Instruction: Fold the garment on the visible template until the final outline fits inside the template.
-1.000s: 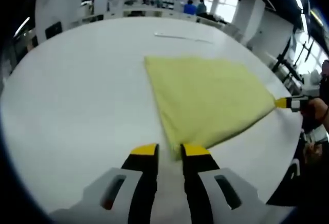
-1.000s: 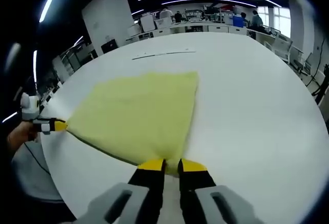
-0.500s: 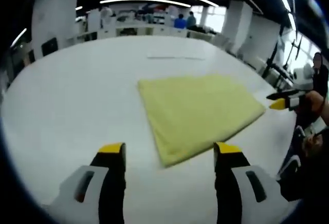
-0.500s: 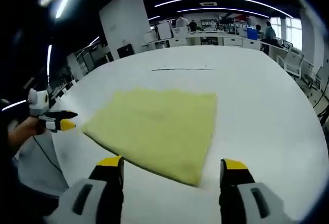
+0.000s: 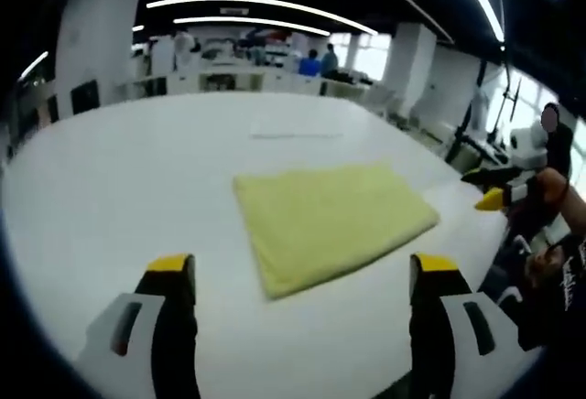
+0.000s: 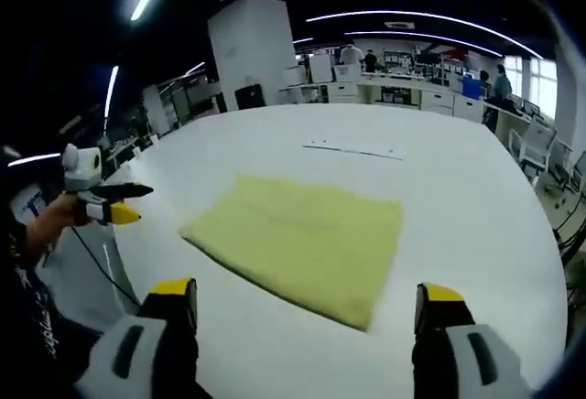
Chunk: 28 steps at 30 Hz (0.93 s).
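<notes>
Yellow garment (image 5: 334,222) folded flat, mid-table on white table (image 5: 110,188). Left gripper (image 5: 302,275) jaws wide apart, clear of cloth, which sits at its 12 o'clock. Right gripper (image 6: 307,300) jaws also spread, garment (image 6: 302,239) at 12, nothing held.

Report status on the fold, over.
Left gripper open, right gripper open, both clear of cloth. Yellow garment folded flat on white table. Nothing in the way.

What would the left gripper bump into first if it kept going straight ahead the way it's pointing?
Probably the yellow folded cloth lying flat on the white table. The left gripper is open, its jaws spread wide, and the cloth's near edge sits right ahead between them. Depth is hard to judge; it could touch bare table first.
</notes>
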### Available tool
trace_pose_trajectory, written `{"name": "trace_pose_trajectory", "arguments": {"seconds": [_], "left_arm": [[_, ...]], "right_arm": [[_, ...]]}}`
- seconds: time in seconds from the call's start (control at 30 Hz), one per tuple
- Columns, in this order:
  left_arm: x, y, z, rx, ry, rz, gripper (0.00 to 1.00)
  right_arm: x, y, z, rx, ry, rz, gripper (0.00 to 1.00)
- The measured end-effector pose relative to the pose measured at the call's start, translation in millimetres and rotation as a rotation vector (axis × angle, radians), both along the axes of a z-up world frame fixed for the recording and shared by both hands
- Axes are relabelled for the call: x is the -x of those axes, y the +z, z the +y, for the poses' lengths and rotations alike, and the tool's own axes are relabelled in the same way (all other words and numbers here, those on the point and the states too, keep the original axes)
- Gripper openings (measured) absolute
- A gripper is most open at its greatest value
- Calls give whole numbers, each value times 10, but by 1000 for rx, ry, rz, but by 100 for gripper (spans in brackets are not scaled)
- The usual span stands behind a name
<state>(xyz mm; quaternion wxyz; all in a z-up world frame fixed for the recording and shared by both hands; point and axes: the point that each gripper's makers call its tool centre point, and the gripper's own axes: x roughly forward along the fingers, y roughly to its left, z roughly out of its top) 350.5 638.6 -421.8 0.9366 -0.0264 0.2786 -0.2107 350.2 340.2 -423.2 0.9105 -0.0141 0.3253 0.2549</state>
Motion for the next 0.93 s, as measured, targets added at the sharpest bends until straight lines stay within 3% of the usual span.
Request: {"name": "trace_pose_trajectory", "arguments": {"seconds": [0.3, 0.53, 0.93], "left_arm": [[91, 128, 72, -29, 11, -48, 99], [201, 98, 88, -14, 19, -35, 99], [367, -26, 5, -55, -43, 5, 99]], "right_arm": [[175, 149, -39, -10, 3, -30, 100], [214, 84, -98, -25, -27, -50, 100], [267, 54, -141, -31, -48, -63, 100]]}}
